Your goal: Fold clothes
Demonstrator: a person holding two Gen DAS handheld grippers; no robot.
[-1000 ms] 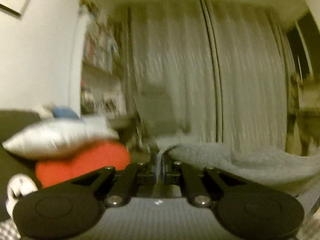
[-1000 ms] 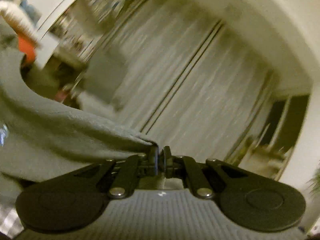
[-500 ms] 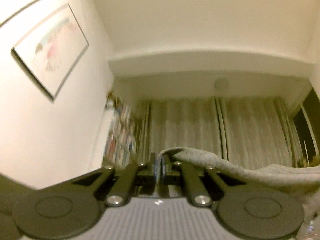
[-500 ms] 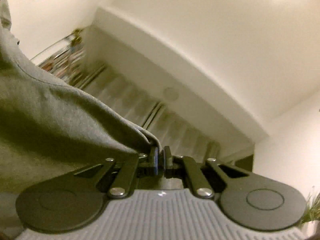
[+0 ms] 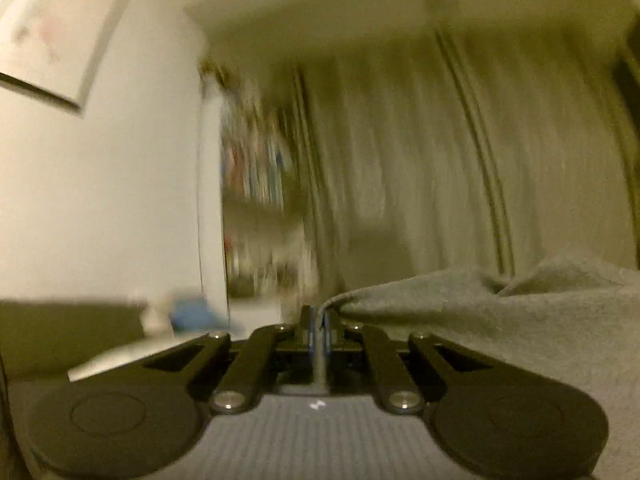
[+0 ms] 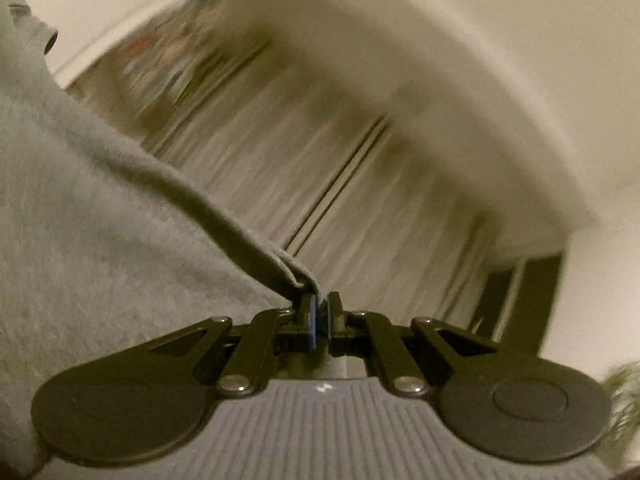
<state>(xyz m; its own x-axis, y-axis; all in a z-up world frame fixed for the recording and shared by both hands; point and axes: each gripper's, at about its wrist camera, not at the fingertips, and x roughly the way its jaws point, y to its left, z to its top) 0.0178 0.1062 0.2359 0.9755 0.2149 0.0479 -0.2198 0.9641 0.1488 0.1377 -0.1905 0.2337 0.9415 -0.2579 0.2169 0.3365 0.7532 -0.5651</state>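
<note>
1. Since half a second ago, both cameras have tipped down from the ceiling toward the curtains (image 5: pixel 420 168) and bookshelf (image 5: pixel 256 168), now streaked with motion blur.
2. Left gripper (image 5: pixel 319 320): jaws pressed together on an edge of the grey garment (image 5: pixel 500 320), which runs off to the right.
3. Right gripper (image 6: pixel 320 308): jaws clamped on another bunched edge of the garment (image 6: pixel 100 220), which spreads leftward.
4. The cloth hangs in the air between the grippers, long axis running side to side.
5. A framed picture (image 5: pixel 52 28) hangs on the wall at upper left.
</note>
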